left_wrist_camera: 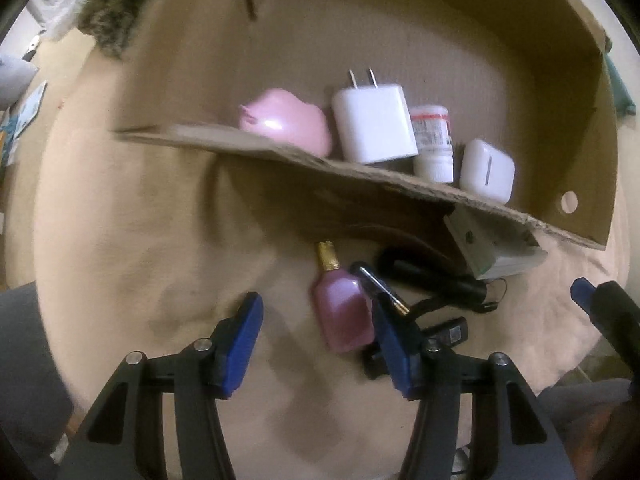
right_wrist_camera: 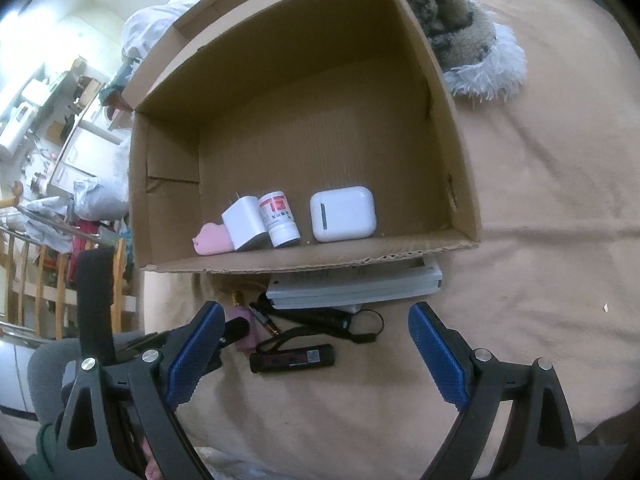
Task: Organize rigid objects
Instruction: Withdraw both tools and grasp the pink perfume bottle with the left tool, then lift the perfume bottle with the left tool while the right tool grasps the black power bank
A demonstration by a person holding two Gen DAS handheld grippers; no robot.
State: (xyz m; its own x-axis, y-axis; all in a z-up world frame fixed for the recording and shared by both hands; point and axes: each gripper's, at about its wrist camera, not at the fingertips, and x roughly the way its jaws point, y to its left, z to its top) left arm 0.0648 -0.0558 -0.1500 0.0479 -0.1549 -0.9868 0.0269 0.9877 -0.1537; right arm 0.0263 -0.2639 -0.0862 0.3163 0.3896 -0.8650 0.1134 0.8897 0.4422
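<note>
Left wrist view: left hand-held gripper [left_wrist_camera: 316, 344] is pointing down at a tan blanket [left_wrist_camera: 140, 260], jaws apart w/ nothing pressed between the pads. Pink perfume bottle [left_wrist_camera: 342, 312] w/ gold cap is lying just inside the right-hand blue finger [left_wrist_camera: 390, 344], overlapping it; can't tell if touching. Beside the bottle a black pen w/ gold tip [left_wrist_camera: 380, 286], a black flashlight w/ strap [left_wrist_camera: 440, 284] and a dark stick-shaped item [left_wrist_camera: 448, 330] are lying in a loose cluster, close to the cardboard box [left_wrist_camera: 580, 100]. Inside the box, along its near wall, are sitting in a row: pink piggy figure [left_wrist_camera: 286, 122], white charger plug [left_wrist_camera: 374, 124], small white bottle w/ red label [left_wrist_camera: 434, 144], white earbud case [left_wrist_camera: 486, 170]. A white flat box [left_wrist_camera: 496, 248] is partly tucked under the near wall.

Right wrist view: right hand-held gripper [right_wrist_camera: 316, 356] is hovering w/ jaws wide apart, gripping nothing; the dark stick-shaped item is lying on the blanket between its fingers' line of sight. Fluffy grey-white fabric [right_wrist_camera: 472, 48] is resting beside the box's far corner. Cluttered room is showing at left, too blurred to detail.
</note>
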